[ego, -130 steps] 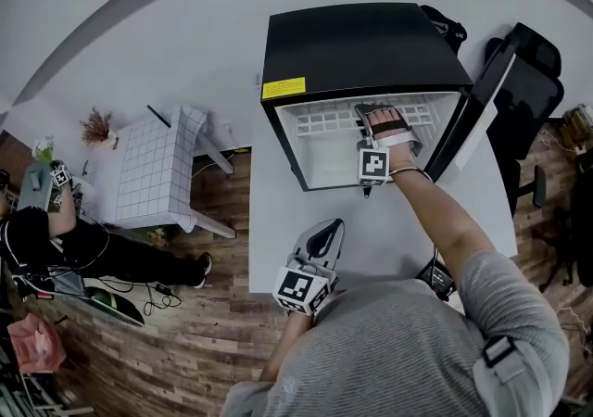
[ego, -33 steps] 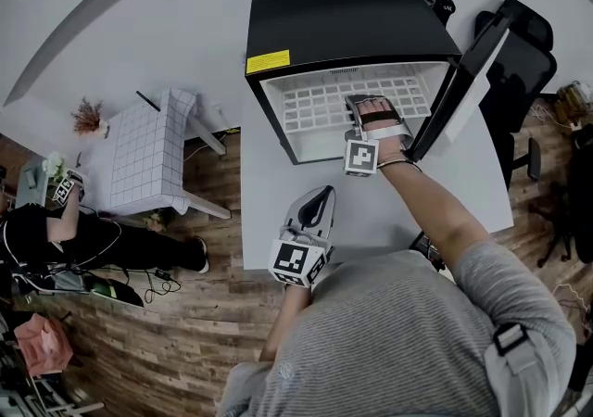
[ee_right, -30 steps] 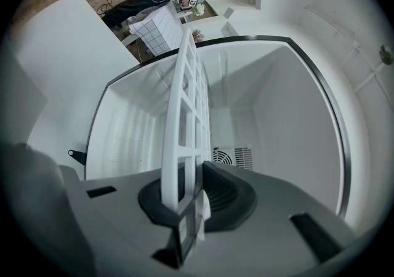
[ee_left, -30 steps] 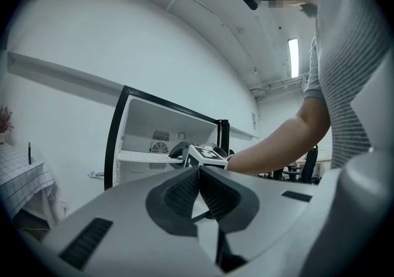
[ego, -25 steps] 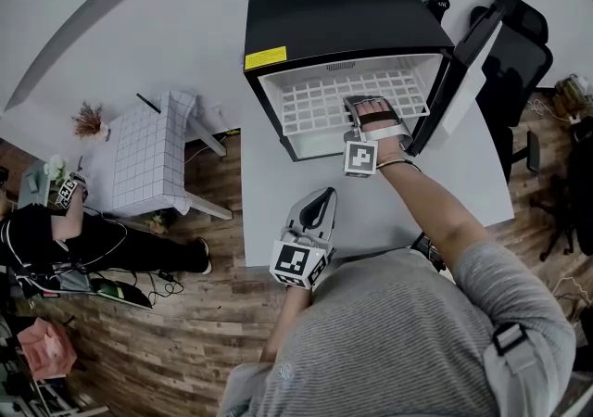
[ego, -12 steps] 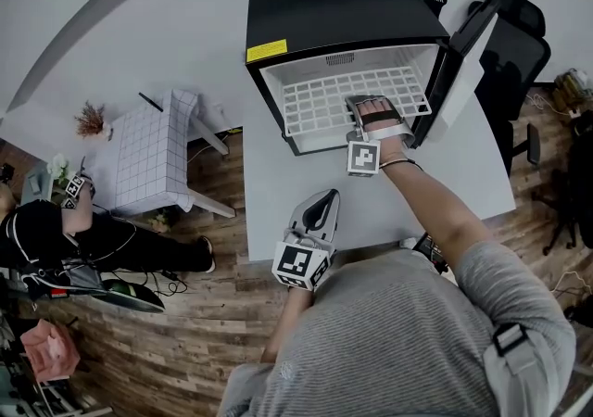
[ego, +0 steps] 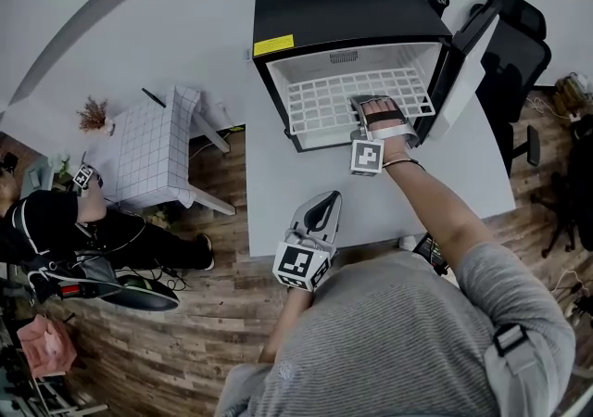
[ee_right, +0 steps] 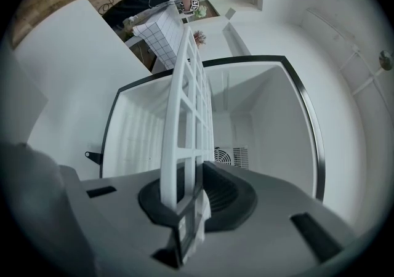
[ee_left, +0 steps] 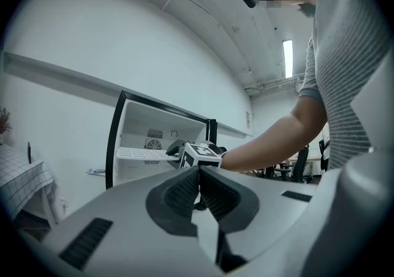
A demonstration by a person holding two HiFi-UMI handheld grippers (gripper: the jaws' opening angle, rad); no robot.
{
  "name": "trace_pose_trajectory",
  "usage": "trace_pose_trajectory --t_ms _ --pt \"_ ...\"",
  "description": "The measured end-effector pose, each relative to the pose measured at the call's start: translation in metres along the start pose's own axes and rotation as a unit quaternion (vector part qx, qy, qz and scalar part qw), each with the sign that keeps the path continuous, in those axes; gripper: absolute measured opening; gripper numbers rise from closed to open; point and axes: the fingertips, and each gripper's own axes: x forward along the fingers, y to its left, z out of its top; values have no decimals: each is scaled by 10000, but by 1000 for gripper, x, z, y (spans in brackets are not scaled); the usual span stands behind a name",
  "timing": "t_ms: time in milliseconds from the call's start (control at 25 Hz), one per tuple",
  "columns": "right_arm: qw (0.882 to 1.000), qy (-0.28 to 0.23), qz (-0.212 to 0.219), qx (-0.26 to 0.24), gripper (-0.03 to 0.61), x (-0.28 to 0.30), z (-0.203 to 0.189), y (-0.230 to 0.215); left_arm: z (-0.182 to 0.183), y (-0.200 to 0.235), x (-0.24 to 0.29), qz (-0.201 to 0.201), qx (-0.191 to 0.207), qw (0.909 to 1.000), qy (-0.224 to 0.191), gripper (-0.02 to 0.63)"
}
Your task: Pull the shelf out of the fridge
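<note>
1. Right gripper [ee_right: 192, 202] - jaws narrow, clamped on the front edge of the white grid shelf [ego: 324, 102], with the shelf's rim between the pads.
2. The shelf's front edge is at the open mouth of the fridge [ego: 352, 3]; the rest of the grid reaches back inside, roughly level.
3. Key relation: the slide axis runs from the fridge's back wall straight out through the mouth. The grip is on the front edge, right of centre, so the pull likely goes straight away from the fridge, kept level so it doesn't jam.
4. Left gripper [ego: 321, 208] - jaws pressed together, empty, in front of the fridge and well apart from the shelf. The right hand is nearer.
</note>
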Motion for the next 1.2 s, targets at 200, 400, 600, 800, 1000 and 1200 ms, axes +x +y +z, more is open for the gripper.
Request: trace_pose_trajectory --t_ms 200,400,600,800,1000,1200 --pt "9999 33 136 58 37 -4 1 5 1 -1 -4 -7 -31 10000 8 12" --pt "9999 41 109 35 37 -7 2 2 2 -1 -4 -34 -57 10000 27 12" --pt "9999 54 144 15 37 -11 2 1 6 -1 -4 -53 -72 10000 24 12" --pt "9998 52 208 33 37 -13 3 3 8 -2 -6 -78 -94 9999 49 11" --pt "9999 69 104 -63 37 -15 2 -3 8 -3 -9 -55 -101 9999 65 12" --pt "9998 67 180 -18 37 -17 2 2 7 -4 -14 -35 -85 9999 42 12"
